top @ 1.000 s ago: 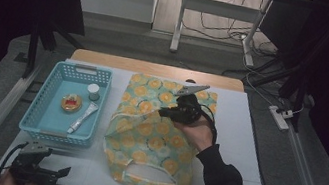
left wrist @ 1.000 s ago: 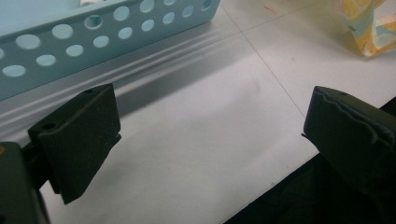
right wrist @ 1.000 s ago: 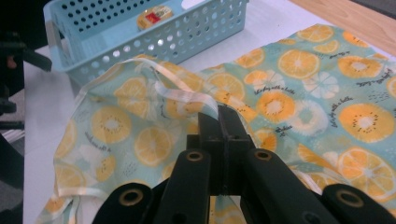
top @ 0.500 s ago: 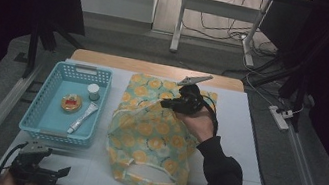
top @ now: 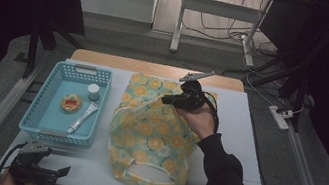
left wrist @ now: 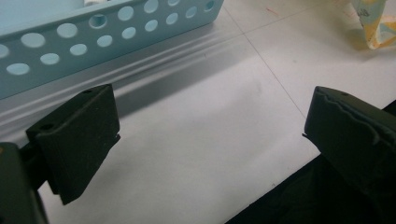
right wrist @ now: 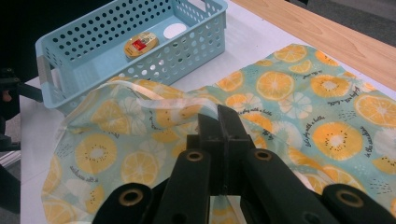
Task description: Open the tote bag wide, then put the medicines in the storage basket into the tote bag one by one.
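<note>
A fabric bag (top: 156,131) printed with orange slices lies in the middle of the white table, its handle loop (top: 151,176) toward the near edge. My right gripper (top: 168,101) is over the bag's far half, shut on a pinched fold of the bag (right wrist: 303,93), which rises in a ridge to the right gripper (right wrist: 219,123). My left gripper (top: 58,171) rests low at the near left corner. It stands open, and the left gripper (left wrist: 210,126) has bare table between its jaws. A strip of the bag's handle (left wrist: 373,28) shows in the left gripper view.
A light blue perforated basket (top: 31,121) left of the bag holds a round orange tin (top: 71,103), a small white jar (top: 93,91) and a white tube (top: 82,117). The basket's wall (left wrist: 93,28) is just beyond my left jaws. A wooden strip (top: 156,68) borders the far edge.
My right gripper has moved a little farther away and upward with the bag's fabric in it, pulling the fold up. The left gripper has stayed put.
</note>
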A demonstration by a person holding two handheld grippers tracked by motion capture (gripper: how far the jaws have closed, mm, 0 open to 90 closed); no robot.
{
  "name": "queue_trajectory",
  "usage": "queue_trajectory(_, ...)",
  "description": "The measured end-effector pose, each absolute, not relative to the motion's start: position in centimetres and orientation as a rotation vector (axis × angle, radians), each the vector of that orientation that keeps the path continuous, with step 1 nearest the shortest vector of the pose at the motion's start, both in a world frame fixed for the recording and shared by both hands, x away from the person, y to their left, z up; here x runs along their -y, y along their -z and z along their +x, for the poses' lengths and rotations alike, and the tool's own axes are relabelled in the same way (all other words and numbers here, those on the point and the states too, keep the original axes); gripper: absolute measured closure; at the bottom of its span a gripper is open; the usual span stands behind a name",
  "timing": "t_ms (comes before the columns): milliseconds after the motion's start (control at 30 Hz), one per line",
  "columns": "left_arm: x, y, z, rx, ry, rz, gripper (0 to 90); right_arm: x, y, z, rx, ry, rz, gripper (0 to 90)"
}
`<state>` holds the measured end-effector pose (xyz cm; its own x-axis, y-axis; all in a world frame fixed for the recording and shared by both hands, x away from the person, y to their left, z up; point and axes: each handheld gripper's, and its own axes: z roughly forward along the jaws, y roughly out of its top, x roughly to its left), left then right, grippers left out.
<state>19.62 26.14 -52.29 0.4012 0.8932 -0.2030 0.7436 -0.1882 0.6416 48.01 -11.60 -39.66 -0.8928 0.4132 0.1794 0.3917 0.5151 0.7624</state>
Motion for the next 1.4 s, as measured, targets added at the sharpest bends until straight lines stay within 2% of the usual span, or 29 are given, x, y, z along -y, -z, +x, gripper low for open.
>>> queue_trajectory(733, -26.51, 52.13, 19.36, -1.396, -0.296, 1.934, 0.0, 11.57, 39.80, 47.47, -2.714, -1.352, 0.683, 90.0)
queue_trajectory(1400, -26.96, 51.54, 19.50, -1.279, -0.289, 1.900, 0.0, 11.58, 39.92, 47.50, -2.716, -1.354, 0.674, 90.0)
